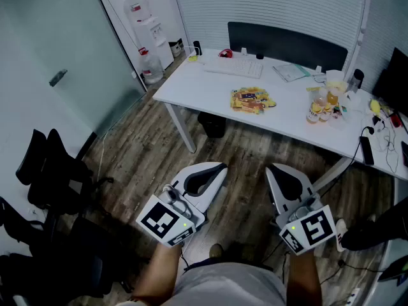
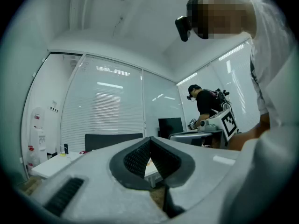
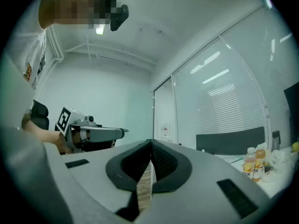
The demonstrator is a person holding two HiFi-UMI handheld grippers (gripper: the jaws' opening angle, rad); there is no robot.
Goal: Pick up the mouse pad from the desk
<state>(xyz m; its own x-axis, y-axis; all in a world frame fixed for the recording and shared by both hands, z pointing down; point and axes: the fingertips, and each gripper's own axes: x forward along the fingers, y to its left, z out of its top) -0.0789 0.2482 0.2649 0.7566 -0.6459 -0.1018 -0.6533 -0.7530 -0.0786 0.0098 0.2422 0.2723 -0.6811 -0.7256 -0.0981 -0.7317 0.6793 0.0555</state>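
Note:
A white desk (image 1: 191,81) stands ahead with a white keyboard (image 1: 233,68), a red mouse (image 1: 225,53), yellow snack packets (image 1: 252,100) and drink bottles (image 1: 322,107) on it. I cannot make out a mouse pad for certain; a pale green sheet (image 1: 291,72) lies near the back. My left gripper (image 1: 222,167) (image 2: 150,144) and right gripper (image 1: 269,168) (image 3: 151,146) hover side by side over the wood floor, short of the desk's front edge. Both are shut with nothing between the jaws.
A water dispenser (image 1: 143,24) stands at the back left by a glass wall. Black chairs (image 1: 51,171) crowd the left side. A dark bin (image 1: 211,125) sits under the desk, and cables (image 1: 382,139) trail at its right end. Another person (image 2: 204,105) stands in the background.

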